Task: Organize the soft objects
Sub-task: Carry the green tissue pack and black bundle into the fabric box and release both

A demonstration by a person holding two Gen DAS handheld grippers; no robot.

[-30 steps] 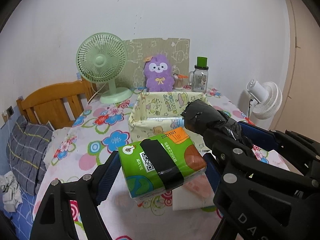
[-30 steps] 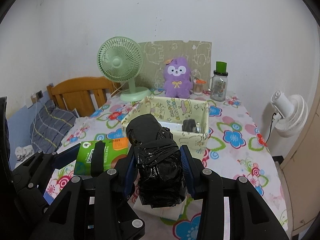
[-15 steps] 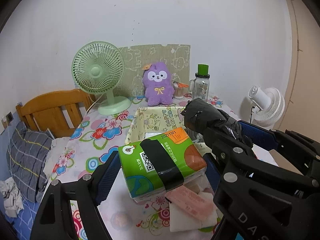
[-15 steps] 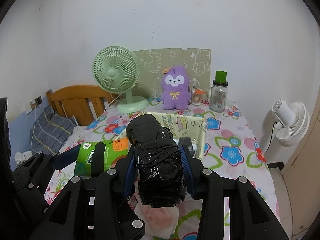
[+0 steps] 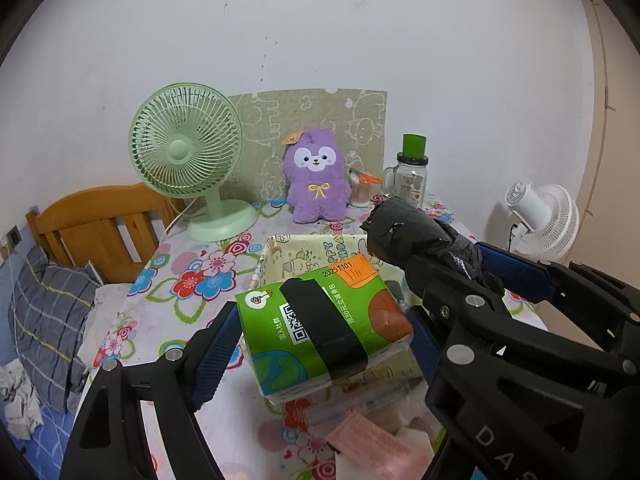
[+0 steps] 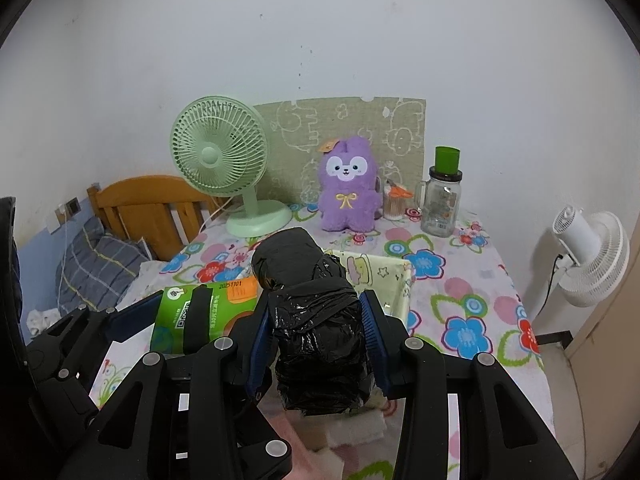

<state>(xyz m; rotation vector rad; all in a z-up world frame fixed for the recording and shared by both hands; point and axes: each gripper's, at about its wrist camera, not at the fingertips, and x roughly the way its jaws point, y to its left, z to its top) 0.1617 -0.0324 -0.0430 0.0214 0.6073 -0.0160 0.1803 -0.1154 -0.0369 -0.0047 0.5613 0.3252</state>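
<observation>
— Near the middle of the left wrist view, what is the left gripper (image 5: 324, 332) carrying?

— It carries a green tissue pack (image 5: 324, 326) with a black tape band around it. The blue pads press on its two short sides, so the jaws are clenched on the pack. I think the pack is held flat and level so that it can go down into the box without tipping.

— Which box?

— The pale yellow fabric storage box (image 5: 320, 248) with cartoon prints, just behind the pack in the centre of the frame. The pack hangs over its near rim, not yet inside.

— And the other hand?

— In the lower centre of the right wrist view, the right gripper (image 6: 318, 336) grasps a black plastic-wrapped bundle (image 6: 316, 320). The bundle bulges between the pads, so it is soft, and the grip squeezes its middle part. It sticks forward over the same box (image 6: 394, 280), beside the tissue pack (image 6: 204, 316).

— Why both together?

— I judge that both things belong in the box, so the two hands bring them side by side.

— Anything left on the flowered tablecloth (image 5: 192, 280)?

— At the lower edge, a pink flat packet (image 5: 376, 446) lies on something white; I cannot tell what it is. The purple plush toy (image 5: 316, 180) stands upright at the back, between the green desk fan (image 5: 188, 156) and the glass jar (image 5: 410, 180).
</observation>
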